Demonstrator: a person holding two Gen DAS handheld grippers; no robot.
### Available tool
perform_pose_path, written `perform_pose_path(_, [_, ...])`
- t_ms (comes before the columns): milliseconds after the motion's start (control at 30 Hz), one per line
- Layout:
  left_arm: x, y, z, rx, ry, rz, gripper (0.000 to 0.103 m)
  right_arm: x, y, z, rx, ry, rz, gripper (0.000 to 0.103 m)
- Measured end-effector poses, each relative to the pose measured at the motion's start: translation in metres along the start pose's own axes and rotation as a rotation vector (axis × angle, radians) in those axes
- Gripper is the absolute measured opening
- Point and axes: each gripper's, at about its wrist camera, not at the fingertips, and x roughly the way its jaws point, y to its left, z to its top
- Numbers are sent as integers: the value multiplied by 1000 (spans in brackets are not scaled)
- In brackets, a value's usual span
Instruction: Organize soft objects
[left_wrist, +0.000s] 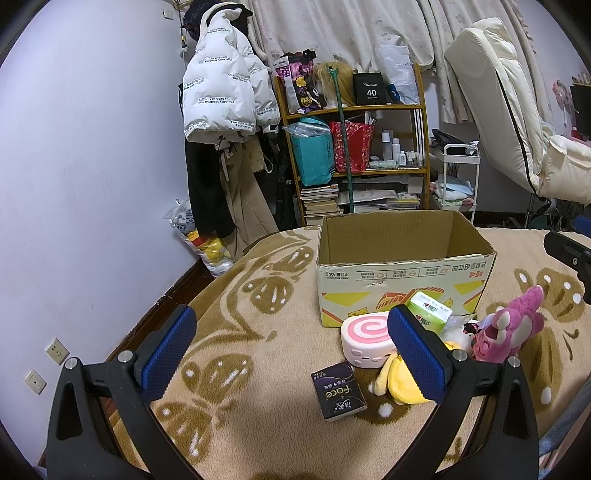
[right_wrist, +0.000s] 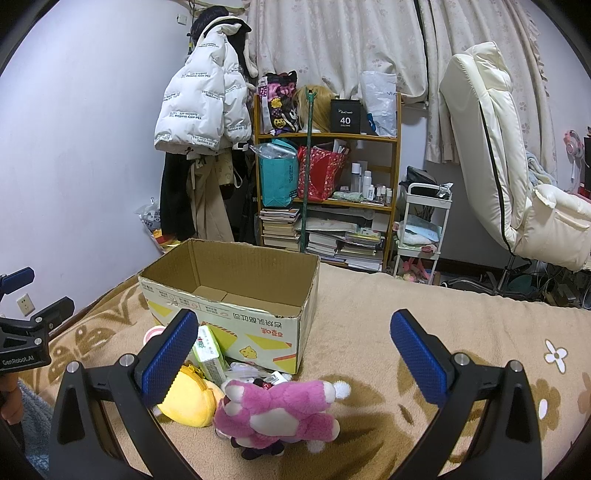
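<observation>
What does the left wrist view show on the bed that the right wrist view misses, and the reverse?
Only the left wrist view shows the dark tissue pack lying flat on the blanket, plus the full face of the pink swirl cushion. Only the right wrist view shows the bottom of the cardboard box, with nothing in it. Both show the box, the pink plush toy, the yellow plush and the green tissue pack beside the box. The left gripper and right gripper are both open, holding nothing.
</observation>
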Motion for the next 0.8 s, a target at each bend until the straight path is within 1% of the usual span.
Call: perform_pose_path(800, [1,-1,0,2,3,-1,102,1,3,3,-1,4,0,103])
